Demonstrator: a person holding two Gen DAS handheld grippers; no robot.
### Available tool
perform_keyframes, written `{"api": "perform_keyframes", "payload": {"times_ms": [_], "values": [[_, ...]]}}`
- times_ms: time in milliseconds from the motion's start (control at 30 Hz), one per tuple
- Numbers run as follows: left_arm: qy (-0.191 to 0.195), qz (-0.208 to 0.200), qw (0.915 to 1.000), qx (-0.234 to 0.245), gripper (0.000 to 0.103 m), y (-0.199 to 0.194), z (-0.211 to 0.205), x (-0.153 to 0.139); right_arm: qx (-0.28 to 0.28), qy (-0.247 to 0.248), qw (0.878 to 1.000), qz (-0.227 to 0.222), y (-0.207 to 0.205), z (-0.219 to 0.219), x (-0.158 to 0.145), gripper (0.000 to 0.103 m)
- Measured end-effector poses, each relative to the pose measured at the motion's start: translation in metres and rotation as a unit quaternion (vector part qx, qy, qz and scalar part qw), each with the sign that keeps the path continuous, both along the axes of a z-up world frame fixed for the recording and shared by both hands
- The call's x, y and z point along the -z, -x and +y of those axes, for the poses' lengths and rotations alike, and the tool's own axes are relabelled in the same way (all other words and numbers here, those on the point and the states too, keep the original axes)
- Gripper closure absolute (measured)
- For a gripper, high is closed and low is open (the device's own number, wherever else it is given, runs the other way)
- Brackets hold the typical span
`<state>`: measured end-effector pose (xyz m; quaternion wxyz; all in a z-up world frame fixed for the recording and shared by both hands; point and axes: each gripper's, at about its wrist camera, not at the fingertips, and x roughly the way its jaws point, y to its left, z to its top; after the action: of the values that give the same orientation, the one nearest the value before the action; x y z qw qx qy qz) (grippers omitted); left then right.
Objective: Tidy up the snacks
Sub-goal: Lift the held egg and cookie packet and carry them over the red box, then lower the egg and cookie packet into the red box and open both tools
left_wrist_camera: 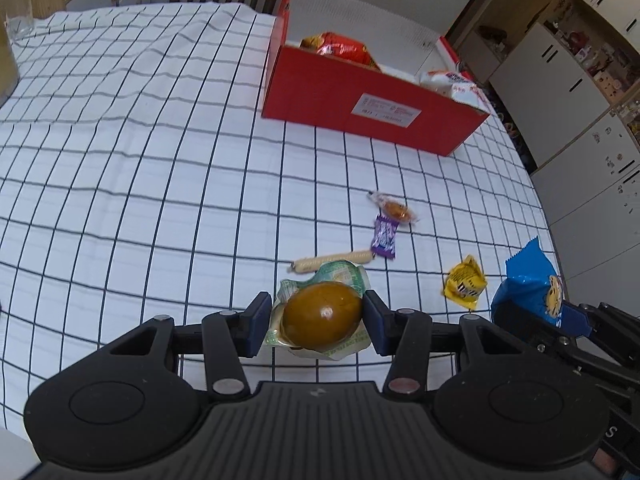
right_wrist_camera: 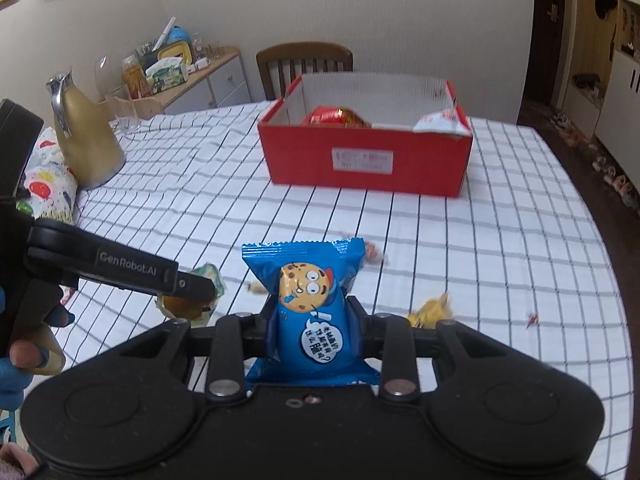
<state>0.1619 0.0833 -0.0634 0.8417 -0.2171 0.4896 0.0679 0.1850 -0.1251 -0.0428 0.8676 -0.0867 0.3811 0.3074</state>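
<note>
- Left claw (left_wrist_camera: 318,322) is gripping a packaged brown egg (left_wrist_camera: 322,317); both blue pads are pressing on its sides, and the egg is sitting squarely between the fingertips, slightly above the counter (left_wrist_camera: 140,168).
- Egg: smooth, glossy, oval, sealed in a crinkled clear-and-green film.
- Right claw (right_wrist_camera: 314,320) is clamping a blue cookie packet (right_wrist_camera: 310,304); the packet is standing upright between the fingers, its serrated top edge rising above them.
- Packet: shiny foil, pillow-shaped, printed with a cartoon cookie face.
- Counter is wearing a white cloth with a dark grid, lightly wrinkled.
- Red cardboard box (left_wrist_camera: 360,96) is sitting open at the far side, well apart from both claws; a red-orange bag (left_wrist_camera: 340,48) and a white bag (left_wrist_camera: 452,80) are lying inside.
- Loose on the cloth between box and claws: a thin sausage stick (left_wrist_camera: 332,261) just beyond the egg, a purple wrapper (left_wrist_camera: 385,238) touching its end, an orange candy in clear film (left_wrist_camera: 394,208), and a crumpled yellow packet (left_wrist_camera: 464,283) near the blue packet.
- A gold jug (right_wrist_camera: 86,140) is standing at the left edge.
</note>
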Motion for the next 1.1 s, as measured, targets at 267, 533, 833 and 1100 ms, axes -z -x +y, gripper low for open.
{"api": "perform_keyframes", "payload": {"times_ms": [267,533,833,1100], "values": [[-0.011,-0.034,0.9994,0.001,0.055,-0.017,0.007,-0.032,-0.001,-0.004,0.999,-0.035,-0.017,0.004,-0.028,0.072],[-0.030,-0.063,0.9976,0.005,0.055,-0.045,0.009,-0.058,0.000,-0.007,0.997,-0.071,-0.044,0.009,-0.053,0.072],[-0.054,-0.097,0.9938,0.006,0.055,-0.081,0.008,-0.087,-0.001,-0.006,0.994,-0.107,-0.075,0.019,-0.076,0.072],[-0.075,-0.121,0.9898,-0.004,0.055,-0.117,0.013,-0.105,-0.004,-0.006,0.993,-0.120,-0.105,0.028,-0.084,0.072]]}}
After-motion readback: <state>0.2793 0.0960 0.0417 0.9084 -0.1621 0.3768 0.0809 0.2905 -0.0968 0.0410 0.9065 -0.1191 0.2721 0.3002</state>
